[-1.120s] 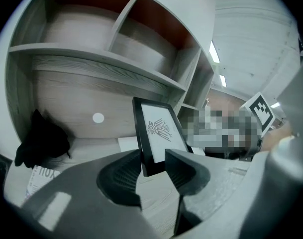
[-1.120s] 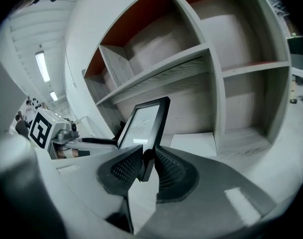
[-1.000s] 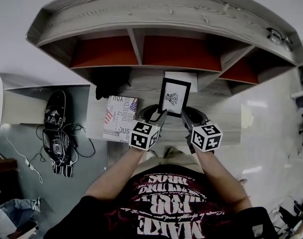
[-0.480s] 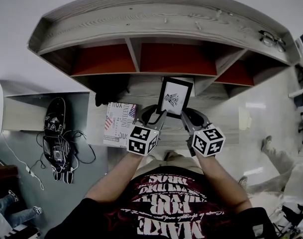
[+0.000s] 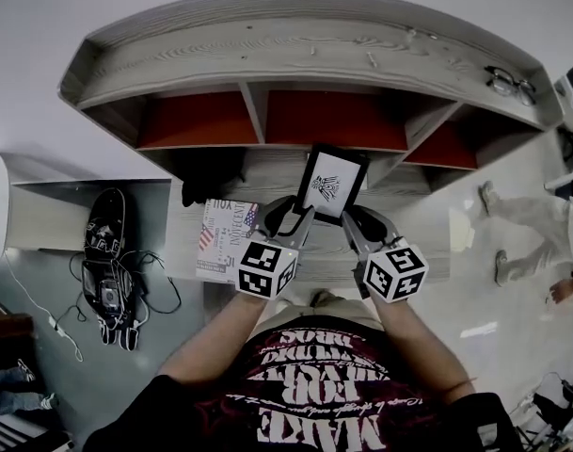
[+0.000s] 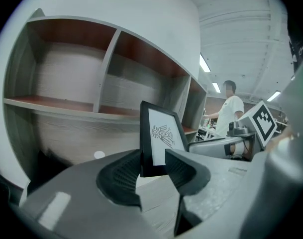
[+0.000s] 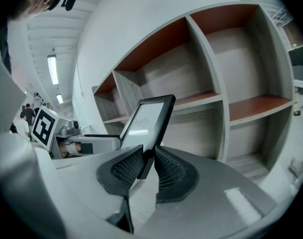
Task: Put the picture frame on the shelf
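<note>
A black picture frame (image 5: 332, 184) with a white print is held upright in front of the wooden shelf unit (image 5: 305, 59). My left gripper (image 5: 296, 220) is shut on its lower left corner and my right gripper (image 5: 346, 224) is shut on its lower right corner. In the left gripper view the picture frame (image 6: 158, 136) stands between the ribbed pads (image 6: 121, 176), with the open cubbies (image 6: 66, 68) behind it. In the right gripper view the picture frame (image 7: 149, 121) is pinched at its bottom edge, and the shelf unit (image 7: 211, 101) lies close beyond.
A printed board (image 5: 226, 240) lies on the floor to the left of the grippers. Black shoes and cables (image 5: 105, 262) sit further left beside a low white bench (image 5: 70, 215). Glasses (image 5: 507, 83) rest on the shelf top at right. A person (image 6: 230, 111) stands in the background.
Both grippers have carried the frame slightly up and toward the shelf; the view has shifted a little. Someone's legs have moved across the floor at right.
</note>
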Demonstrator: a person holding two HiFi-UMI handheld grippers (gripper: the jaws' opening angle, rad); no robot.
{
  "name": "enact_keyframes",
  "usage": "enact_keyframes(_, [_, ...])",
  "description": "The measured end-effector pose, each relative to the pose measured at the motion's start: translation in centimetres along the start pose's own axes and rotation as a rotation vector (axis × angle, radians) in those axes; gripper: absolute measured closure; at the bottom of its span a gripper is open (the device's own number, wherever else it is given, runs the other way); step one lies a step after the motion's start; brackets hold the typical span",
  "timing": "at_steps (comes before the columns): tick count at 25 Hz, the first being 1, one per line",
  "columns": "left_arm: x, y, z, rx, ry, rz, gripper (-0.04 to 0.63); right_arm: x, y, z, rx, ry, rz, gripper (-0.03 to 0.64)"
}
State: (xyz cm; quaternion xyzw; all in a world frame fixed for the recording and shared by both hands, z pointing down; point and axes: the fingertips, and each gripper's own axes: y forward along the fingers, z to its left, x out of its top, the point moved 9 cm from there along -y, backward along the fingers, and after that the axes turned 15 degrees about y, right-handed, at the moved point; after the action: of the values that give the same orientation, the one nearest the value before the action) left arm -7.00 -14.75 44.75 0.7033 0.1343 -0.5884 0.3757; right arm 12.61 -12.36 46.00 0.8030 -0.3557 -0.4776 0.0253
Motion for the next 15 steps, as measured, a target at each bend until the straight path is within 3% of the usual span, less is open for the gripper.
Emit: enact_keyframes(15, [3.2,1.3,1.4,0.038,-0.009,-0.032,0.442,4.1,0.9,-0.2,0.053,-0.010,-0.040,0.522])
